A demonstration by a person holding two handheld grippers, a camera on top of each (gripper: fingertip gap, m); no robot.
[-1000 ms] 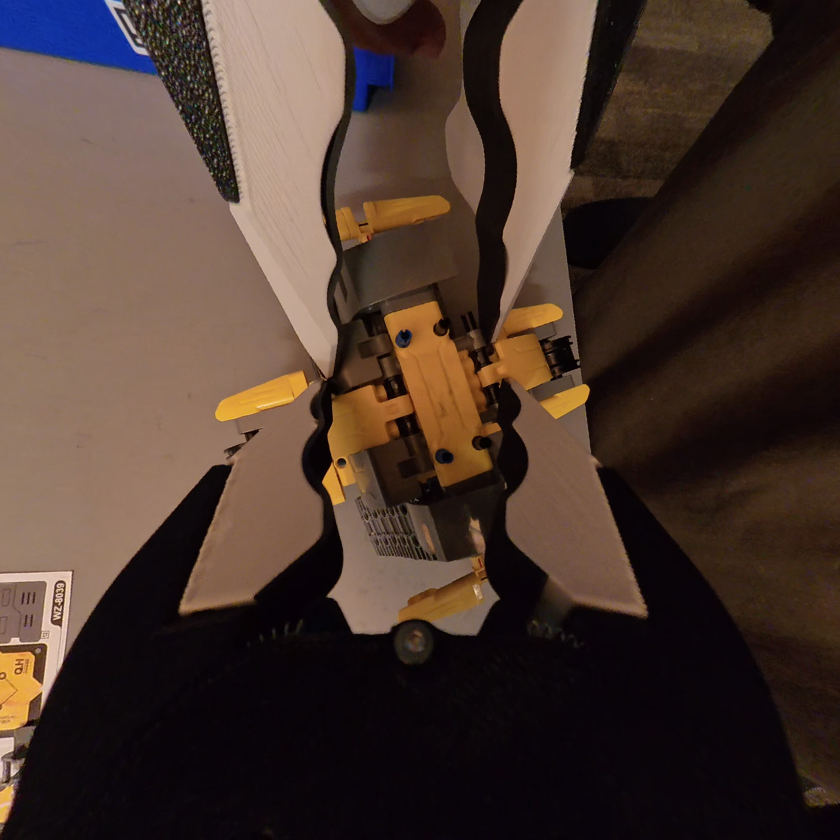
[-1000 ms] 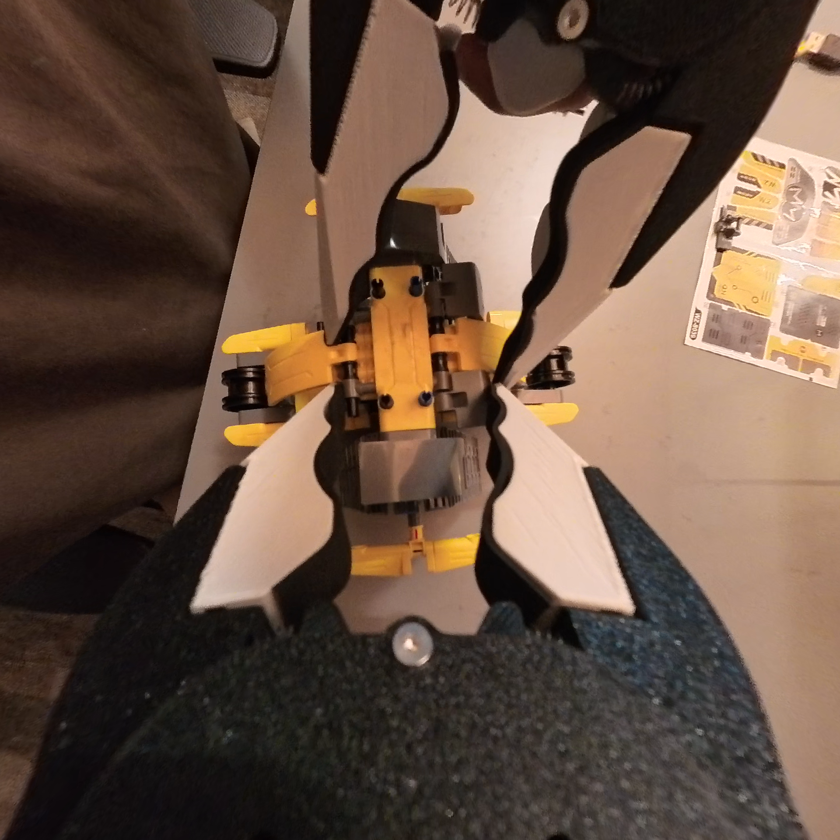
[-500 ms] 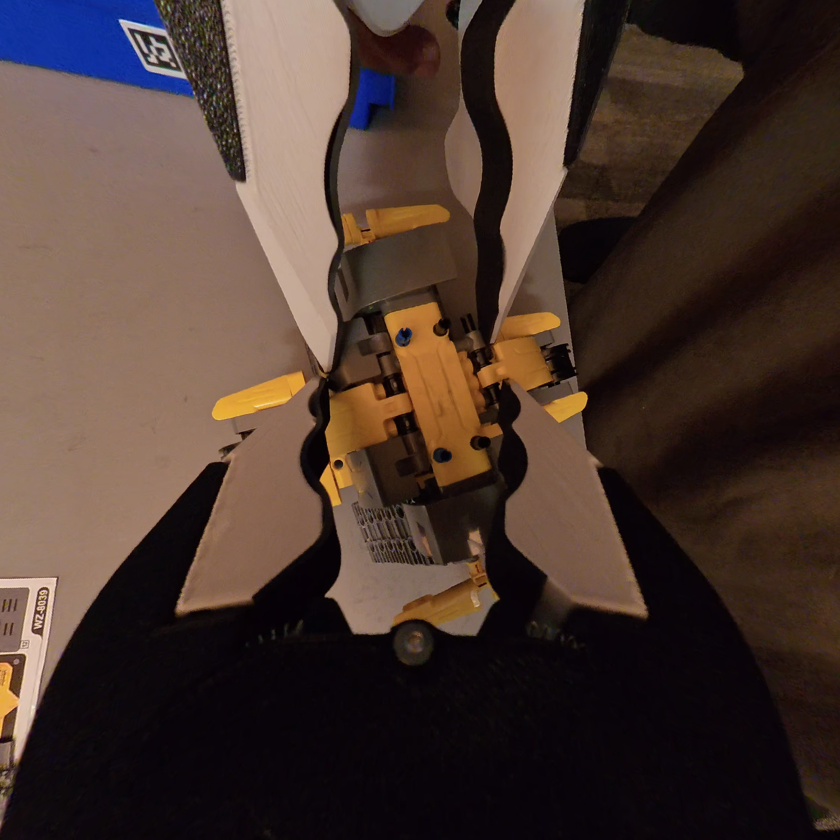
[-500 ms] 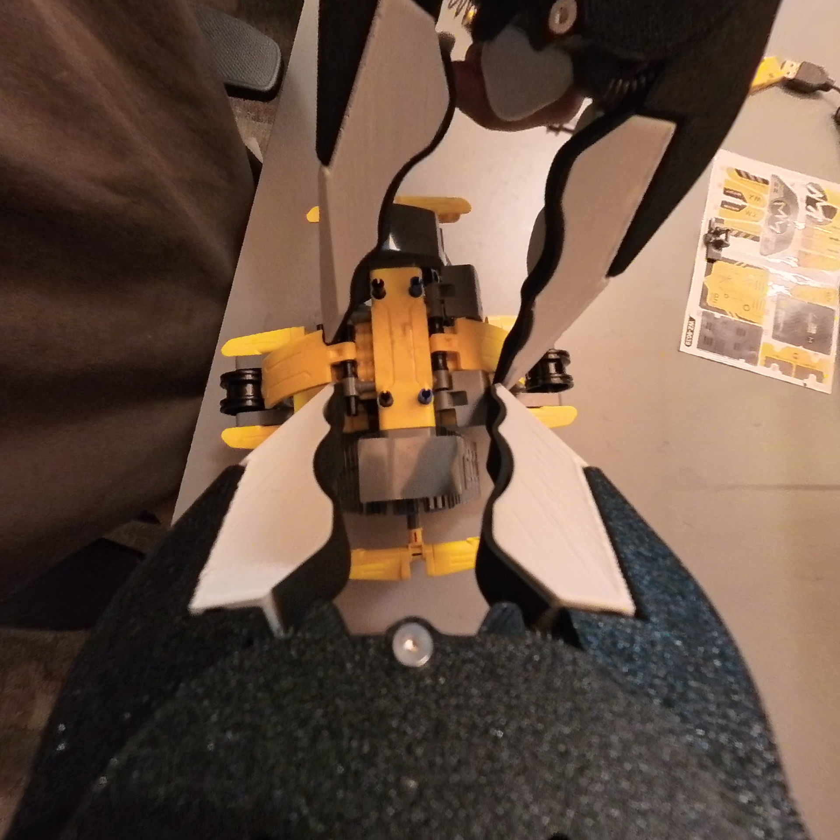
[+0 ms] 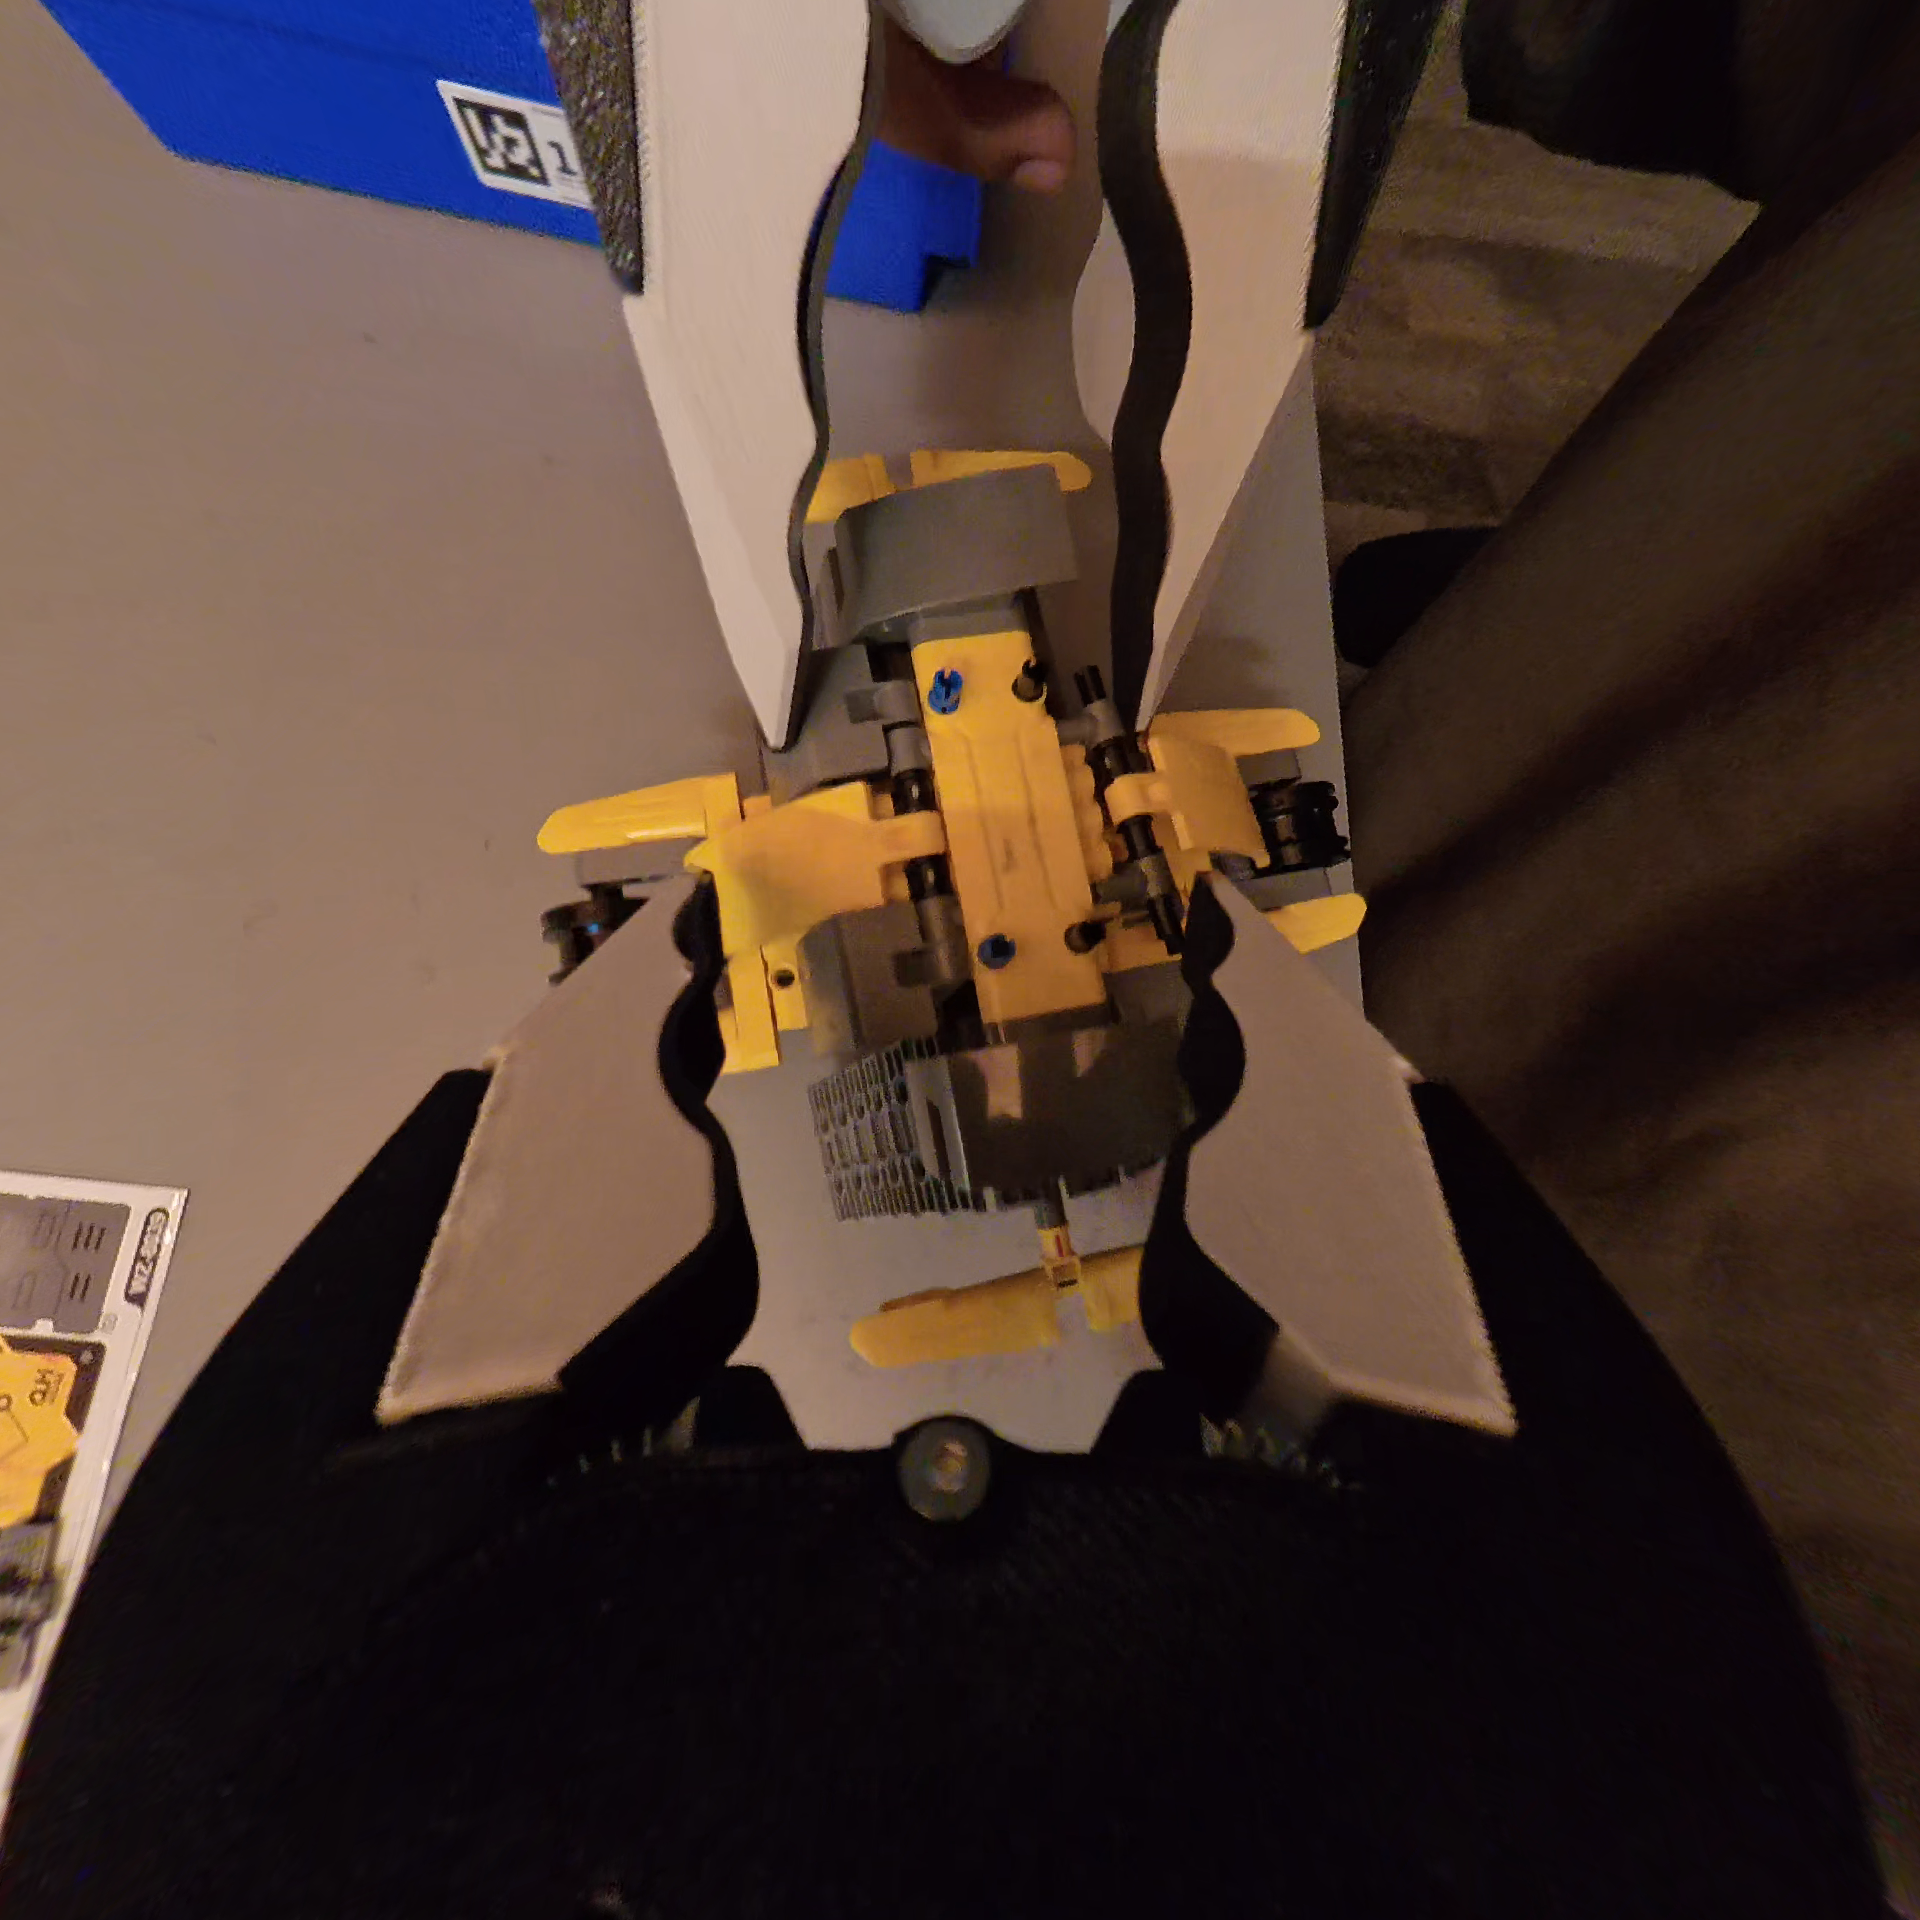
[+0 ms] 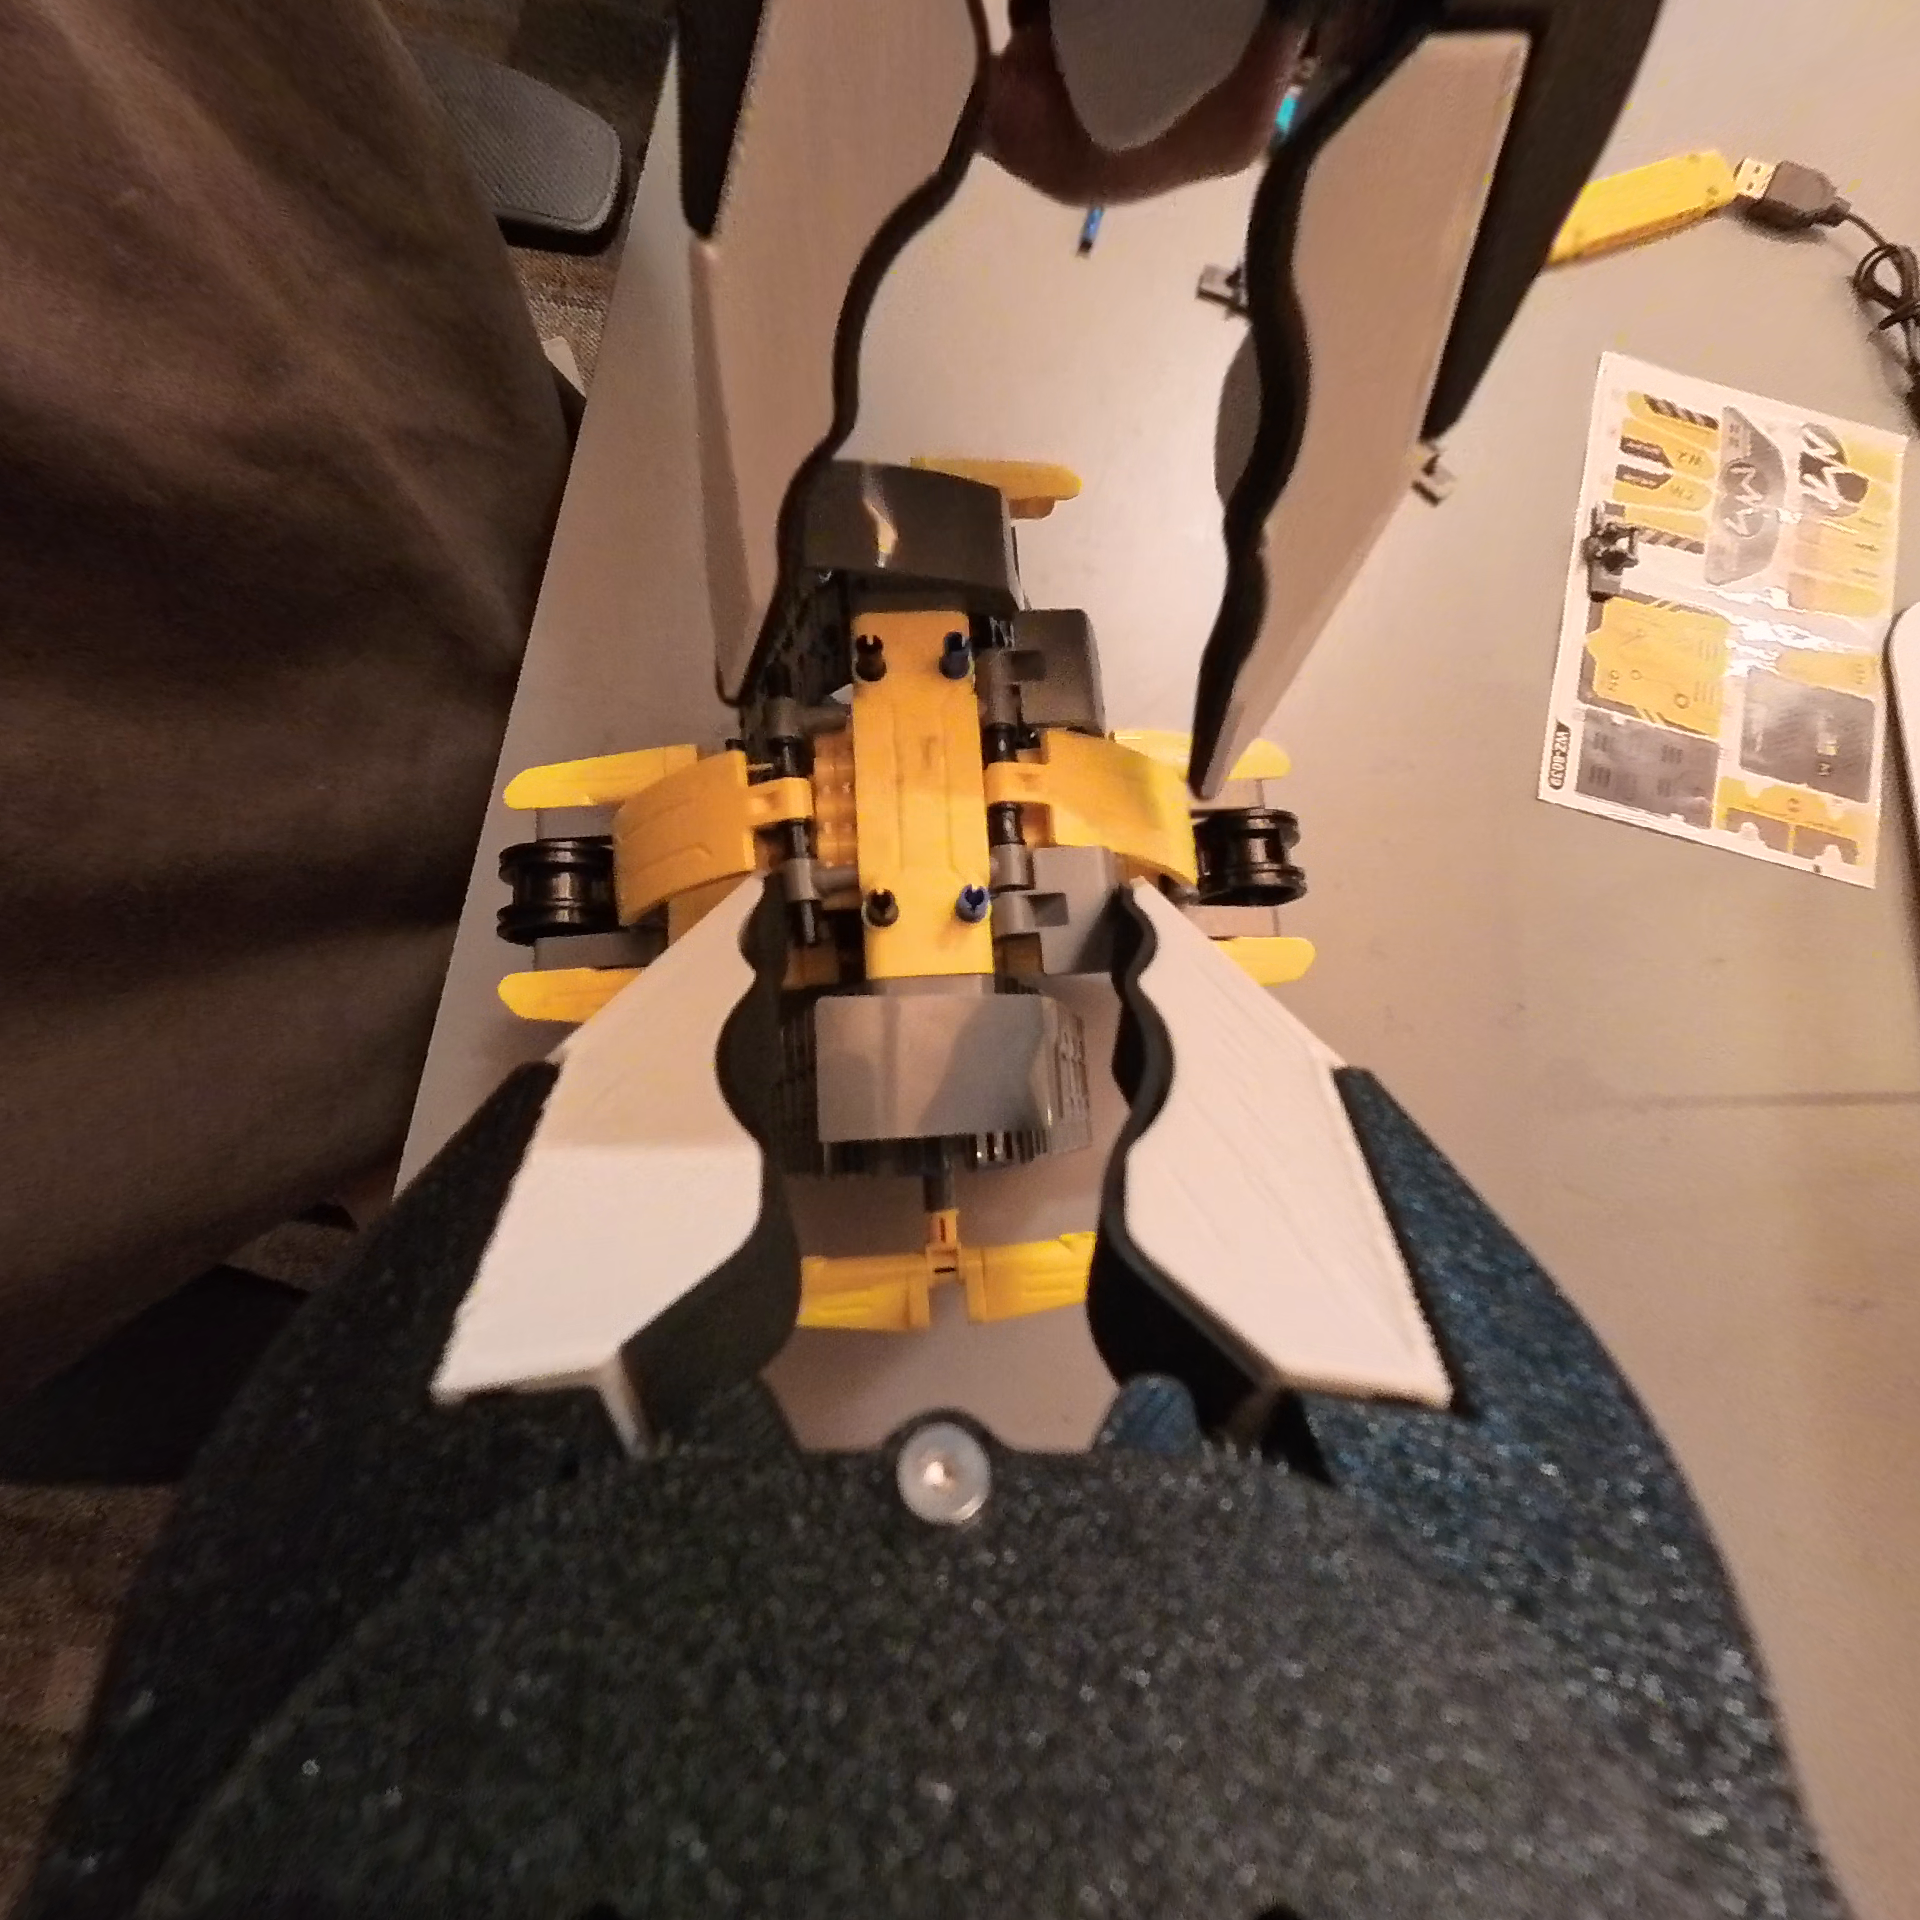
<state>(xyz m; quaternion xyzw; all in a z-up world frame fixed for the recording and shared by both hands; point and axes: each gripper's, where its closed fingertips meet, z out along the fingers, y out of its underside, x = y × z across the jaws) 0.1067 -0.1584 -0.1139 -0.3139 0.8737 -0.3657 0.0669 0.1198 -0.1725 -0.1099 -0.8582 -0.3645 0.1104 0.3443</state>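
Note:
A yellow and grey brick-built model (image 5: 997, 831) with small black wheels lies on the grey table (image 5: 260, 623), close to its edge. My two grippers face each other over it. My right gripper (image 6: 940, 894) is shut on the model's (image 6: 914, 810) body, its pads pressed on both sides. It also shows in the left wrist view (image 5: 961, 727), at the grey end. My left gripper (image 5: 940, 899) stands around the other end with its jaws slightly apart. In the right wrist view (image 6: 971, 748) one of its fingers is off the grey body, over a yellow fender.
A blue box (image 5: 312, 94) with a black-and-white tag stands at the back. A sticker sheet (image 6: 1725, 665) lies on the table, also seen in the left wrist view (image 5: 62, 1403). A yellow USB stick (image 6: 1662, 197) with a cable lies farther off. A person's dark brown clothing (image 6: 208, 623) fills the space past the table edge. Left and right tips are no more than a few centimetres apart.
My left gripper's jaws have widened a little around the model. Both views have shifted and show more of the table beyond. The right gripper's hold is unchanged.

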